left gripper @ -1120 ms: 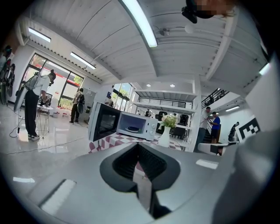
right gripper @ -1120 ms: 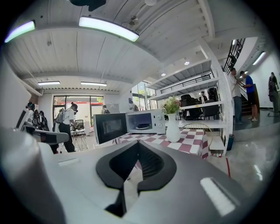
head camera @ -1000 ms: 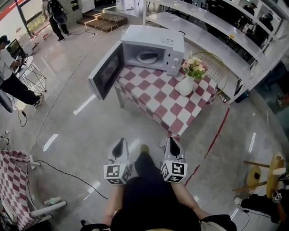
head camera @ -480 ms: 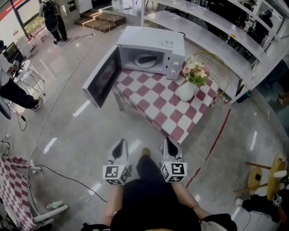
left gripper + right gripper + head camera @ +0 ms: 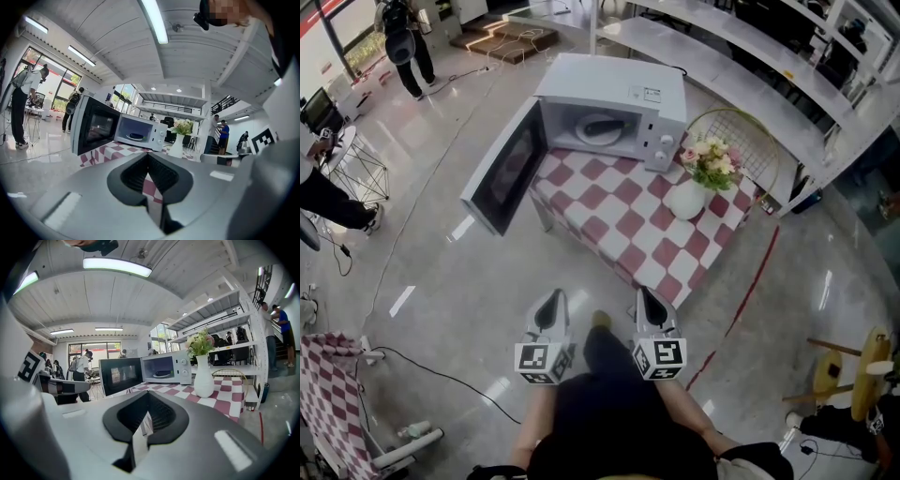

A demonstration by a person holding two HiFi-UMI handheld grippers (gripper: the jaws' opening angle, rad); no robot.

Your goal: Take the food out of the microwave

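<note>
The white microwave stands on a table with a red-and-white check cloth, its door swung wide open to the left. Inside it lies a plate with dark food, also seen in the left gripper view as the plate and in the right gripper view as the plate. My left gripper and right gripper hover side by side over the floor, short of the table's near corner. Both are shut with nothing between the jaws.
A white vase of flowers stands on the table right of the microwave, with a gold wire chair behind it. A cable crosses the floor at left. People stand at far left. White shelving runs along the right.
Both grippers and the person have moved forward towards the table. The microwave and table sit lower and nearer in the head view. The jaws stayed shut.
</note>
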